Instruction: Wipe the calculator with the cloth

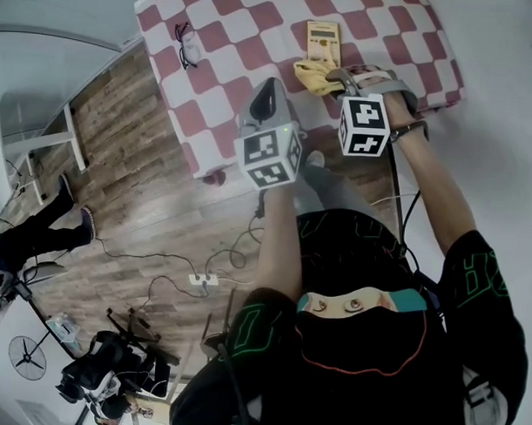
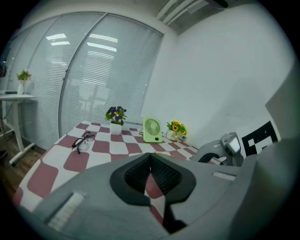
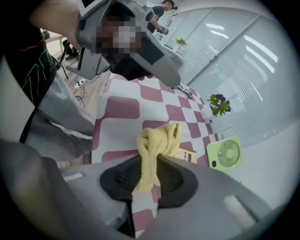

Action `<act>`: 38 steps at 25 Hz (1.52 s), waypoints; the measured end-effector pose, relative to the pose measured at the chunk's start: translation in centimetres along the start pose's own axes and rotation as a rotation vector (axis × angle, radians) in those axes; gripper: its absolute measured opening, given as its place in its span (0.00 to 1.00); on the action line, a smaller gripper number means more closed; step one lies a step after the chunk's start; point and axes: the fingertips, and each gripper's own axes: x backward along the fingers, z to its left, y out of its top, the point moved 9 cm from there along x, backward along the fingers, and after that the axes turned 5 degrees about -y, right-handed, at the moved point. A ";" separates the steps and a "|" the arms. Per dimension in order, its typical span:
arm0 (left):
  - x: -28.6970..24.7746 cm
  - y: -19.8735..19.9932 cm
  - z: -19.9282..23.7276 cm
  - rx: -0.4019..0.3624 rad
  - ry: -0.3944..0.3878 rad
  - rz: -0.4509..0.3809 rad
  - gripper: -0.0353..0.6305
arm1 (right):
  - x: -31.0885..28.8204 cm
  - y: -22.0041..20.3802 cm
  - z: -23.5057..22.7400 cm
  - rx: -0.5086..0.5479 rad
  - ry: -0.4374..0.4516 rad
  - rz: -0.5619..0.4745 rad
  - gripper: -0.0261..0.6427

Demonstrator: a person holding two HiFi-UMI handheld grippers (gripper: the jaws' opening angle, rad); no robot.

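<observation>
Bunched yellow cloth (image 1: 312, 76) beside tan calculator (image 1: 323, 42)

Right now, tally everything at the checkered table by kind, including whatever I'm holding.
Calculator: 1
Yellow cloth, held in the right gripper: 1
Glasses: 1
Green fan: 1
Flower pots: 2
Total: 6

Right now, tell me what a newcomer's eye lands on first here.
The yellow cloth, pinched in the right gripper, is bunched by the near end of the calculator on the red-and-white checked table. The left gripper is shut on nothing, and glasses lie toward the table's left side.
</observation>
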 end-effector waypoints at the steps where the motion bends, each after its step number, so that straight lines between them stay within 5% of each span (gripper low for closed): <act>1: 0.2 0.5 -0.1 -0.005 0.000 -0.010 0.07 | 0.3 0.0 0.1 -0.031 0.023 -0.013 0.18; 5: 0.3 2.5 0.0 -0.029 0.005 -0.046 0.07 | 1.8 -0.4 0.0 -0.186 0.102 -0.077 0.18; 10: -0.1 4.9 -0.3 -0.065 -0.021 -0.082 0.07 | 4.1 -2.0 -1.9 -0.441 0.065 -0.166 0.18; 25: -3.6 14.3 -3.8 -0.214 -0.131 -0.247 0.07 | 14.4 -10.4 -11.8 -1.290 -0.495 -0.596 0.18; 31: -3.6 16.0 -4.0 -0.293 -0.129 -0.269 0.07 | 15.8 -12.2 -12.1 -1.344 -0.663 -0.613 0.18; 38: -3.7 17.4 -2.9 -0.317 -0.085 -0.300 0.07 | 15.7 -12.6 -13.4 -1.338 -0.731 -0.642 0.18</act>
